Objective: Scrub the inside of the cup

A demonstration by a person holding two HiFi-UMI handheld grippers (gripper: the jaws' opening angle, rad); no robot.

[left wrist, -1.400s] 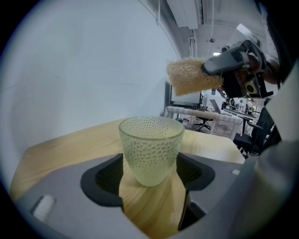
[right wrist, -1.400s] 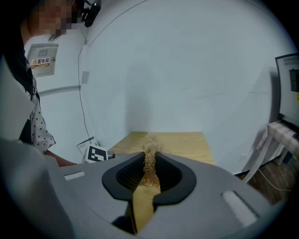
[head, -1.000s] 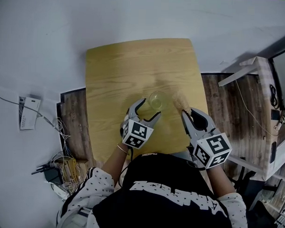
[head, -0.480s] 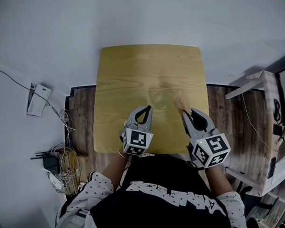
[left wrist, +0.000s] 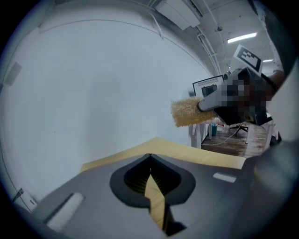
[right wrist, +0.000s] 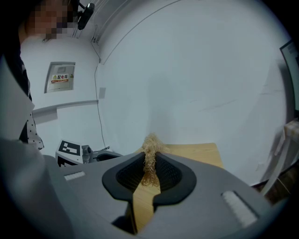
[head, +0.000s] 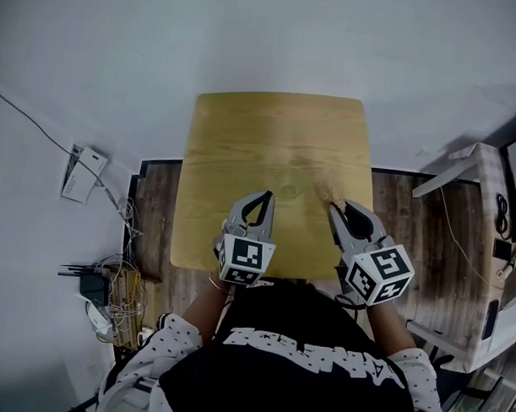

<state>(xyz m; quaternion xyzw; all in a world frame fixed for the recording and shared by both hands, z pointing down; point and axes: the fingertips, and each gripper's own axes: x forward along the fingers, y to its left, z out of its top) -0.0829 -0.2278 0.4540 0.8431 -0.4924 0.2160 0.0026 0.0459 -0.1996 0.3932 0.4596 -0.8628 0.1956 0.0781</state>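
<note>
Just clenched shut on nothing: left tool (head: pixel 264 196), held just left of the clear cup (head: pixel 287 191) standing on the desk (head: pixel 244 133). Grasping a straw-coloured scrubber (head: pixel 325 189) with the right tool (head: pixel 337 209), just right of that cup.

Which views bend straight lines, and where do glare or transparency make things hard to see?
Both gripper views: fisheye, dark rounded corners, bowed wall lines. Left gripper view: the ceiling strip light glares white. Head view: even light, soft shadows; the clear cup nearly vanishes against the wooden table.
</note>
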